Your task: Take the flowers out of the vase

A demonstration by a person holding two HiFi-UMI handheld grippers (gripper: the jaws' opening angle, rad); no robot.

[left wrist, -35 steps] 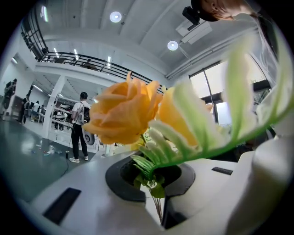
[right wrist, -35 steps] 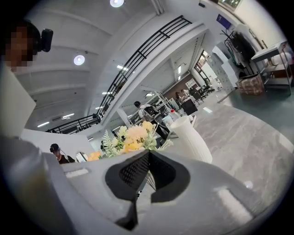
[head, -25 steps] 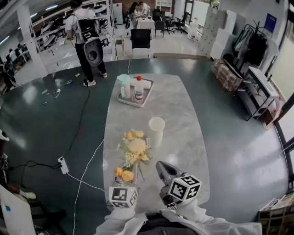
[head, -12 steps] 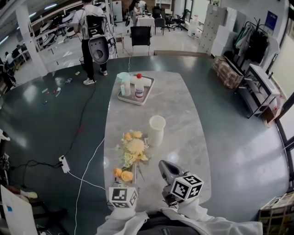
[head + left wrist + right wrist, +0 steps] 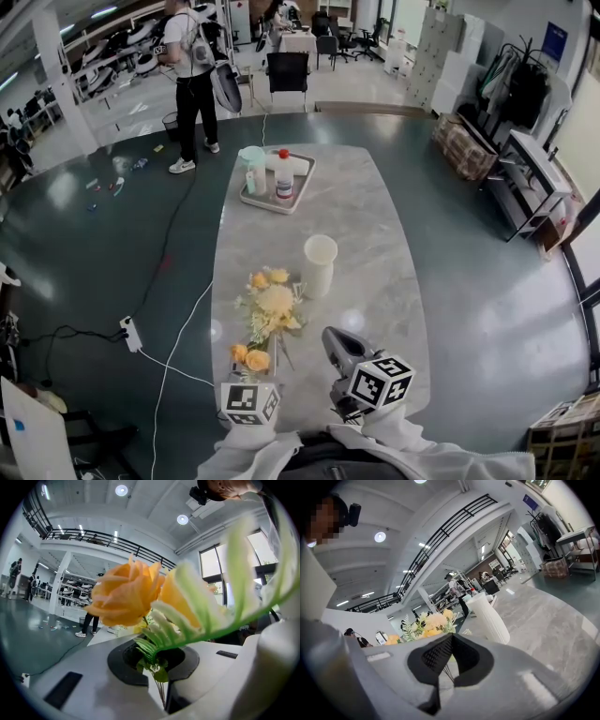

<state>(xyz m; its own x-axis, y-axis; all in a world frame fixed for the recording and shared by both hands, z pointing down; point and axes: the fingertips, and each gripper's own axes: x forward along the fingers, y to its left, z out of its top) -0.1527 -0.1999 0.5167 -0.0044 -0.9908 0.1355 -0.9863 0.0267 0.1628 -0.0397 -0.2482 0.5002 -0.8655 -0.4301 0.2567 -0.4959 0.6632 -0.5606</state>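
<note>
Orange rose sprig point(image 5: 126, 597) w/ green leaves: pinched in the L gripper point(image 5: 158, 686). Its jaws are closed on the thin stems, which run down into the seam btw the pads. Long axis lies along the jaws, approx level. Blooms point fwd, away from the person, just past the fingertips, and stems trail back into the grip. In the head view the blooms sit right ahead of that gripper's marker cube.

Pale yellow and cream flower bunch point(image 5: 272, 305) w/ feathery green sprays: its thin stems enter the seam of the R gripper point(image 5: 449, 667), jaws closed on them. Heads are ahead of those fingertips and off to their left, further out than the roses are from the L fingers. Axis runs from the R fingers away from the person, slanting left. Heads point to the far end of the grey marble oval table point(image 5: 375, 244).

White ribbed cylindrical vase point(image 5: 320, 265) stands upright on the table, ahead and slightly right of the R fingertips, beyond the bunch heads. Both lots are out of it.

Grey tray point(image 5: 305, 183) w/ bottles sits well beyond both sets of fingers, at the table's far end.
</note>
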